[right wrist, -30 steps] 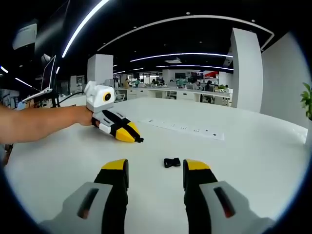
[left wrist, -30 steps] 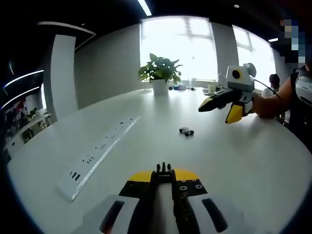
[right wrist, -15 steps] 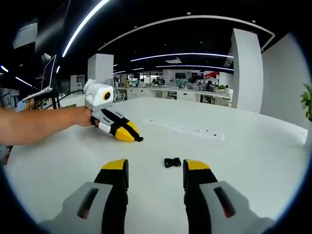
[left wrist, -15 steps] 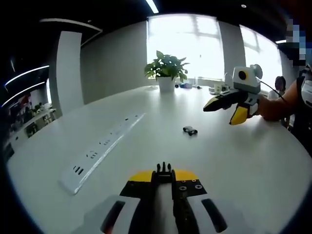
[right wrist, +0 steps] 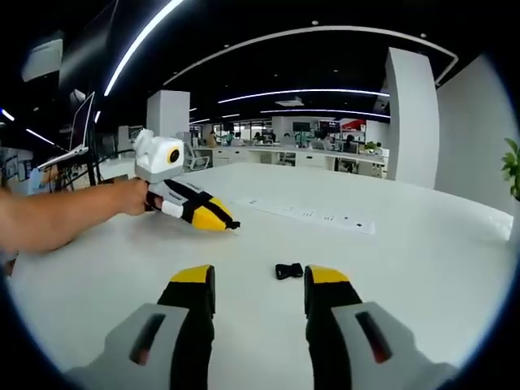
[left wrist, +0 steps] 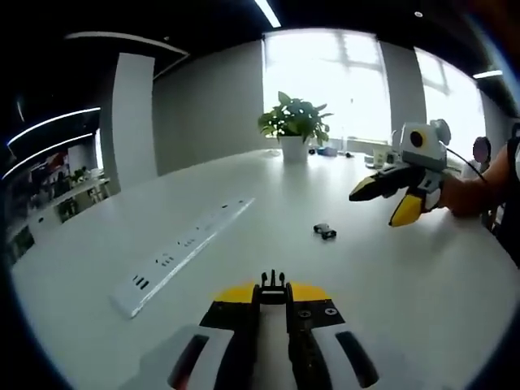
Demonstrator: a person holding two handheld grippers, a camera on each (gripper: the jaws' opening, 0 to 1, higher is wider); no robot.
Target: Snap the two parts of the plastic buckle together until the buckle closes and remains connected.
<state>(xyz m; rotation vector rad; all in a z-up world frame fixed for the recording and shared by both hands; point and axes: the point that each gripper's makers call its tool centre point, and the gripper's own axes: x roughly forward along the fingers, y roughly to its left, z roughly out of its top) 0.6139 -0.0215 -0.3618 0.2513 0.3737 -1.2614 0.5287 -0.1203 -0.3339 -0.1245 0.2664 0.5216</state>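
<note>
Left tool has its jaws pressed together on a small black buckle part, whose prongs stick out past the yellow tips. It sits low over the white desk.

The other buckle piece, small and black, lies loose on the desk, ahead of the left tool and slightly to its right, well apart from it. In the right gripper view that same buckle piece lies just ahead of the right tool, in line with the gap between the jaws, a bit nearer the right jaw and not touched by either.

Right tool jaws are spread wide, nothing held. In the left gripper view the right tool hangs above the desk beyond and to the right of the loose buckle piece, held by a person's hand. In the right gripper view the left tool is beyond and left of the buckle piece, tips near the desk, with a forearm behind it.

A long white power strip lies on the desk left of the buckle piece in the left gripper view; in the right gripper view the power strip runs behind the piece. A potted plant stands at the far desk edge, well beyond the buckle piece, in front of a bright window.
</note>
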